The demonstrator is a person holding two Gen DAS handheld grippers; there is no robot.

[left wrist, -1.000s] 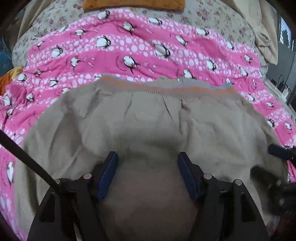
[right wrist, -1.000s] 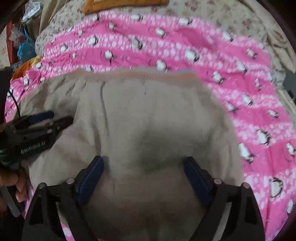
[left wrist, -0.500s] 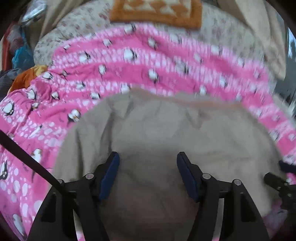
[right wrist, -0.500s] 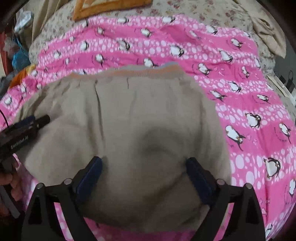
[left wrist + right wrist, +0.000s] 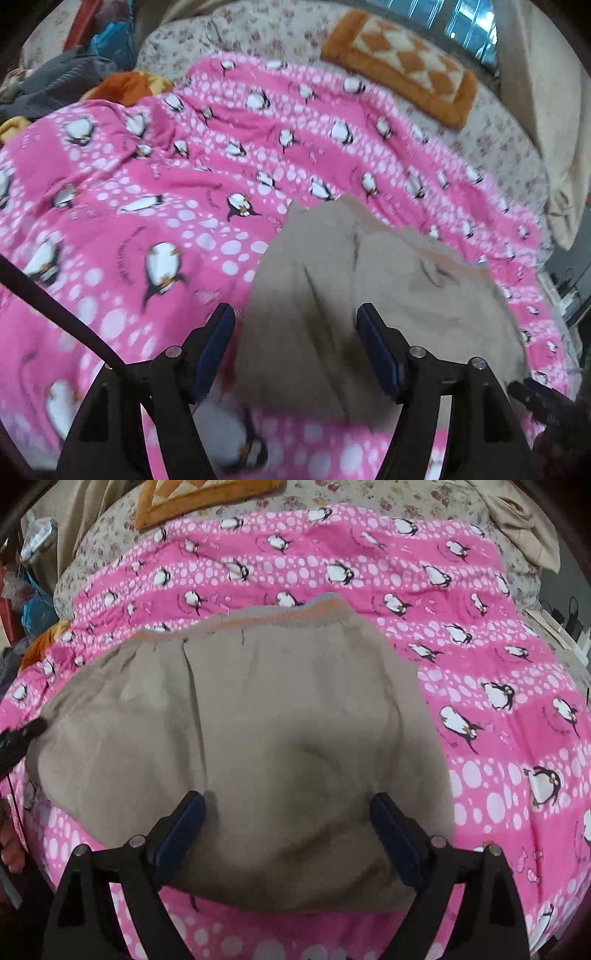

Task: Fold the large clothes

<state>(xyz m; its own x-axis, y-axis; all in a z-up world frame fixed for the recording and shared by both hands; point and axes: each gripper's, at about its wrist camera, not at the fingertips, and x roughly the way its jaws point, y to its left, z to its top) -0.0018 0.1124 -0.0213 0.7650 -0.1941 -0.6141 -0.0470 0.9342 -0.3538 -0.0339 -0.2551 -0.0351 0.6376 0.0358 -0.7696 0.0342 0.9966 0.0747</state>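
Penguin blanket (image 5: 498, 635) bore beige garment (image 5: 258, 720); both hand-held grippers, left (image 5: 295, 347) and right (image 5: 288, 830), released, left widening over cloth; pinching blanket risked dragging.

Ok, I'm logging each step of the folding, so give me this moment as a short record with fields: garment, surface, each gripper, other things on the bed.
garment: beige garment with an orange and grey ribbed band at its far edge, lying folded and fairly flat
surface: pink penguin blanket over a floral sheet
left gripper: jaws open, just been opening, over the garment's left edge, gripping nothing
right gripper: jaws wide open over the garment's near part, gripping nothing
other: orange checked cushion at the far end of the bed
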